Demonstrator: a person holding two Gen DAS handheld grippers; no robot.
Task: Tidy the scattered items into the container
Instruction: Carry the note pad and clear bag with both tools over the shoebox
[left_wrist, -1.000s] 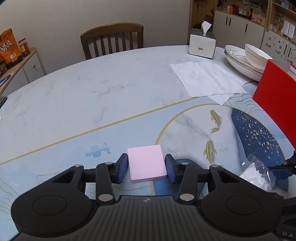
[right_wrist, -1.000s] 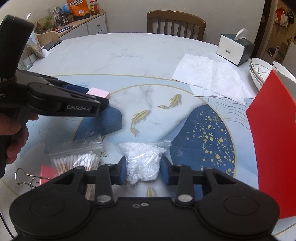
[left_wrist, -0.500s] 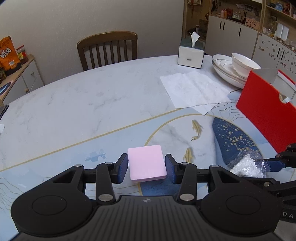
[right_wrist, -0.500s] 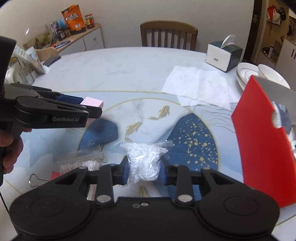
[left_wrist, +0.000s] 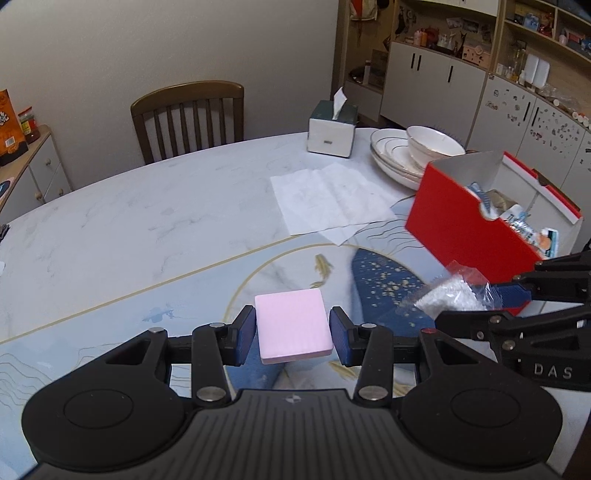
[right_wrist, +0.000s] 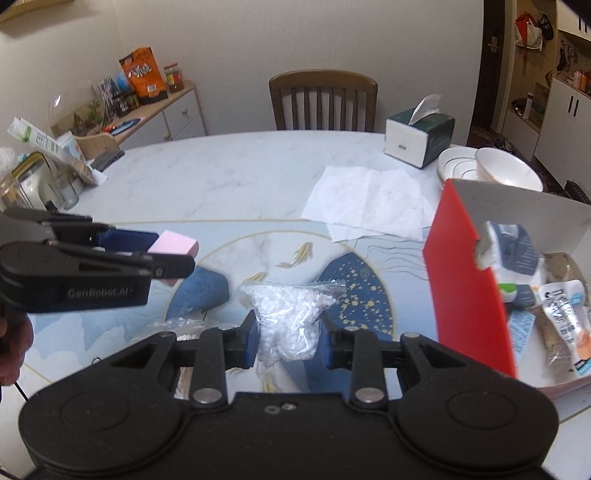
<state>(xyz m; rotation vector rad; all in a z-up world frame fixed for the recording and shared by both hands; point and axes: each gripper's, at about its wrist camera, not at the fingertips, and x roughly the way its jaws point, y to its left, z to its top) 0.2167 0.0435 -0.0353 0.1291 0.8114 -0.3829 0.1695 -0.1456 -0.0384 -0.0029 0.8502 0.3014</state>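
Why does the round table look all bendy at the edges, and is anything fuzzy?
Left wrist view: the fisheye lens bows the table edge and cabinets; the pink block in the left hand-held gripper looks sharp. Right wrist view: same bending; the bead bag in the right hand-held gripper and the red box look slightly soft.

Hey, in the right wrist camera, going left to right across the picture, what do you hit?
Left gripper holding the pink block → bag of white beads in the right gripper → red box → packets inside the box.
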